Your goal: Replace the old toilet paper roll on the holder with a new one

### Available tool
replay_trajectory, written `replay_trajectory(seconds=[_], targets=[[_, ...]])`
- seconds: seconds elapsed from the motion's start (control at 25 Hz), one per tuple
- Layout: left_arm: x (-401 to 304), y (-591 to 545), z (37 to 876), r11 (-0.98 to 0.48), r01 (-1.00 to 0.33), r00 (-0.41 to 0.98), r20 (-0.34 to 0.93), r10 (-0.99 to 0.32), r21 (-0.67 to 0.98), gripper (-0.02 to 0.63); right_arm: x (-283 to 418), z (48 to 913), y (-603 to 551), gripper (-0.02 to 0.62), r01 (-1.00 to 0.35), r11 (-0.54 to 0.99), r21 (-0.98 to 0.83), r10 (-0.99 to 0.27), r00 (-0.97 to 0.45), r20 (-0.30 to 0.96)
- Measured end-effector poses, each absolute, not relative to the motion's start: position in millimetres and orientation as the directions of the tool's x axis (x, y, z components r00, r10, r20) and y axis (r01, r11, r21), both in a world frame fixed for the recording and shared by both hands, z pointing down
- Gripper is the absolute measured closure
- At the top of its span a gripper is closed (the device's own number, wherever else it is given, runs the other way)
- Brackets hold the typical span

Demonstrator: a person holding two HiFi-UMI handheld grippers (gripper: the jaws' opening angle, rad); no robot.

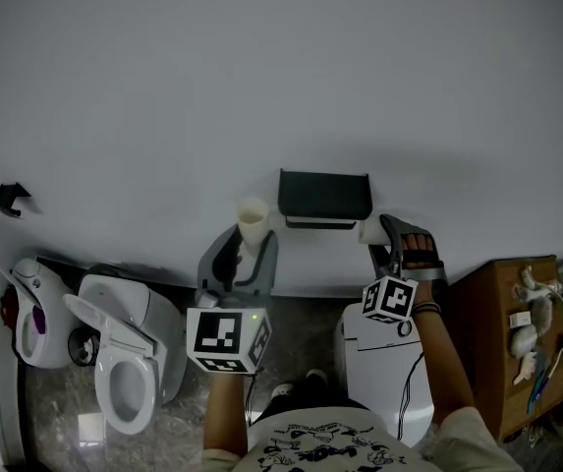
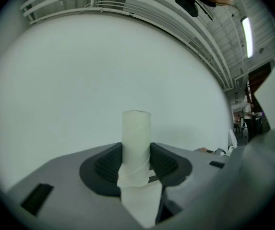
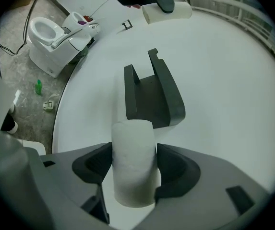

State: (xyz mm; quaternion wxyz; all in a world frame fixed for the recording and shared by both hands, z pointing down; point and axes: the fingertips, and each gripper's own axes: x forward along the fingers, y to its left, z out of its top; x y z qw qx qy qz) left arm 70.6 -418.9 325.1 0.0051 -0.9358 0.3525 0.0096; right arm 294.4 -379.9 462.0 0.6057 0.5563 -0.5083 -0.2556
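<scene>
The black paper holder (image 1: 324,197) hangs on the white wall with no roll on it. My left gripper (image 1: 250,239) is just left of it, shut on a thin, cream-coloured roll (image 1: 252,219). In the left gripper view that thin roll (image 2: 136,143) stands upright between the pads, and a loose tail of paper hangs below it. My right gripper (image 1: 377,232) is at the holder's right end, shut on a fuller white roll (image 1: 370,229). In the right gripper view the white roll (image 3: 133,169) sits between the jaws, with the holder (image 3: 151,92) a short way beyond it.
A white toilet (image 1: 124,362) with its lid up stands at the lower left, and a white tank (image 1: 389,362) is below my right arm. A wooden cabinet (image 1: 502,332) with small items on it is at the right. A small black hook (image 1: 8,198) is on the wall at far left.
</scene>
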Motion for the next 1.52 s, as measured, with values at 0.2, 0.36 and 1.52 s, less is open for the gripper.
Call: replay_trajectory(seconds=[0.2,0.36,1.52], targets=[[47.3,-422.4,325.1,-0.718,-0.696,0.718,-0.022,-0.695,0.001,0.423,277.3,466.3,-391.8,0.299,-0.236,0.262,0.936,-0.885,0.328,0.331],[30.6,-423.5,325.7,-0.696,-0.718,0.696,-0.022,-0.718,0.003,0.423,264.6,469.1,-399.4,0.299,-0.236,0.252,0.938,-0.893,0.316,0.32],[-82.6,-412.5,337.0,-0.547,-0.837,0.548,0.015,-0.837,0.015,0.423,169.4,464.4,-441.8,0.298,-0.177,0.187,0.966,-0.938,0.26,0.23]])
